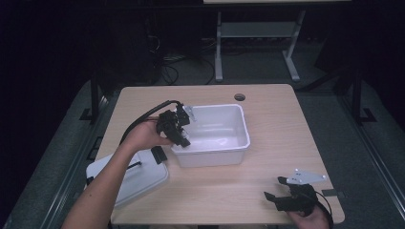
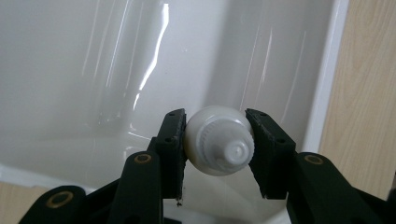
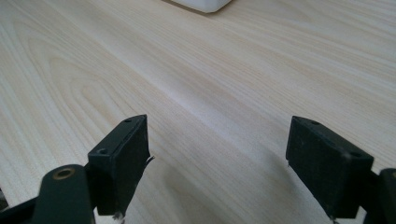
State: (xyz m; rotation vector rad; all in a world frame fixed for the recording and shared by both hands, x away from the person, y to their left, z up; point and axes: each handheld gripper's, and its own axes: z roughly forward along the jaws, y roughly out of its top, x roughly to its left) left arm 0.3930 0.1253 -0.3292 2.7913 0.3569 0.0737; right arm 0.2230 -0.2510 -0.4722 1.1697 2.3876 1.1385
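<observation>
The left gripper (image 2: pixel 215 140) clamps a white capped bottle (image 2: pixel 218 140) over a white plastic tub (image 1: pixel 239 138). The right gripper (image 3: pixel 217 163) rests open-jawed on the wooden table (image 3: pixel 210 84), well apart.

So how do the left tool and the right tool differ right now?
The left tool is shut on a white round screw-cap bottle over the white plastic tub; the right tool stands open and empty, low over the light wooden table. Both have black jaws.
</observation>
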